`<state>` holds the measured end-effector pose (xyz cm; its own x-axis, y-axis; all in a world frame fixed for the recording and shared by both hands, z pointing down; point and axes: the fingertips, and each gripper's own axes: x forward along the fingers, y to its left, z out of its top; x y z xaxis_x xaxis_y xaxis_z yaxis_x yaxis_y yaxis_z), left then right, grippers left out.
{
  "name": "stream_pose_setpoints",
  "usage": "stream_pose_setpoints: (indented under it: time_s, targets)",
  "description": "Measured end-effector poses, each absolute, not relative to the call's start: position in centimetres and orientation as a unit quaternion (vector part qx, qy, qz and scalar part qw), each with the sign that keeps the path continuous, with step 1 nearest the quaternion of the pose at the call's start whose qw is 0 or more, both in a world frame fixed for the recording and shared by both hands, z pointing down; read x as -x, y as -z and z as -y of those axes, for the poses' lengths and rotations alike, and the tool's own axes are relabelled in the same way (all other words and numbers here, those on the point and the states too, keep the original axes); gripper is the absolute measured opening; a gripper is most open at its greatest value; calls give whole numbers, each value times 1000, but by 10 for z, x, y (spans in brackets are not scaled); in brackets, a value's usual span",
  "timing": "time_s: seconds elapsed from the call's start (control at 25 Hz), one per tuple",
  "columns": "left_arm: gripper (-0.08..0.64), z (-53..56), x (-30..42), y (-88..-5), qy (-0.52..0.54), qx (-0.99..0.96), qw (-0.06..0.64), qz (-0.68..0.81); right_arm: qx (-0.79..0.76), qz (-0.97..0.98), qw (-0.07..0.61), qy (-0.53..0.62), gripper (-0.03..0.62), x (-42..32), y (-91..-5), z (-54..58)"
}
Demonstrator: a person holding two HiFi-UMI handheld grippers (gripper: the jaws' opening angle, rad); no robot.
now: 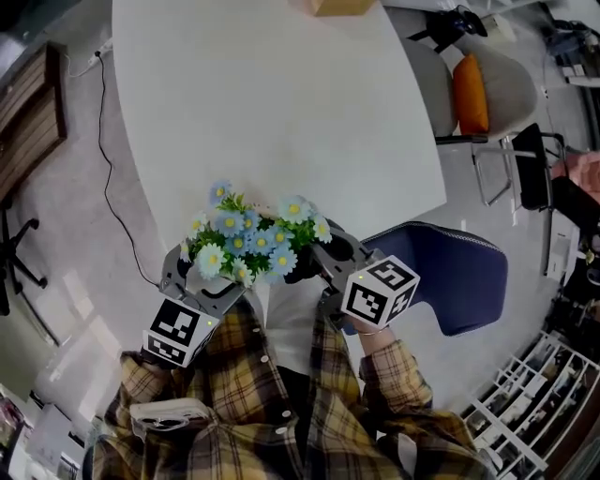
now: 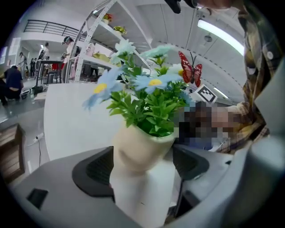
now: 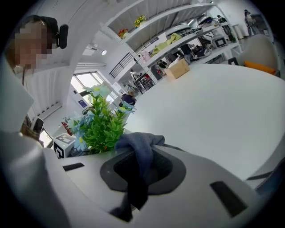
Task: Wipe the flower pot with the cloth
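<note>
Left gripper [image 2: 143, 167] clamps the cream flower pot [image 2: 141, 149] of blue daisies at the white table's [image 1: 281, 112] near edge. Right gripper [image 3: 141, 171] pinches a grey-blue cloth [image 3: 140, 149]. Hard wiping could twist the pot loose.

No words, brand names or numbers could be read anywhere I looked. The only printed marks were the black-and-white square patterns on the left marker cube [image 1: 178, 330], which belonged to the left hand-held gripper [image 2: 140, 167], and on the right marker cube [image 1: 380, 291], which belonged to the right hand-held gripper [image 3: 141, 171]. They were coded squares, not letters or digits. The cardboard box [image 1: 342, 6] at the far edge of the counter [image 1: 281, 112] showed no legible print.
</note>
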<state>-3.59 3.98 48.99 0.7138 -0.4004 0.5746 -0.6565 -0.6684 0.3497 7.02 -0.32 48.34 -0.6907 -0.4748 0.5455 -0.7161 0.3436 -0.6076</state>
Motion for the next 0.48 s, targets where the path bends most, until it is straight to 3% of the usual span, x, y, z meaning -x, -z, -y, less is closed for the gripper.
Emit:
stream_pose_setpoints:
  time_s: [0.2,0.48]
  targets:
    - [403,-41,33,-490,-225,-897,243,293,-362,809,116,-448,23,-63,-485,-11]
    - [403,-23,32,-495,-267,-918,181,232,-300,838,145,-432,23,-67,-485,0]
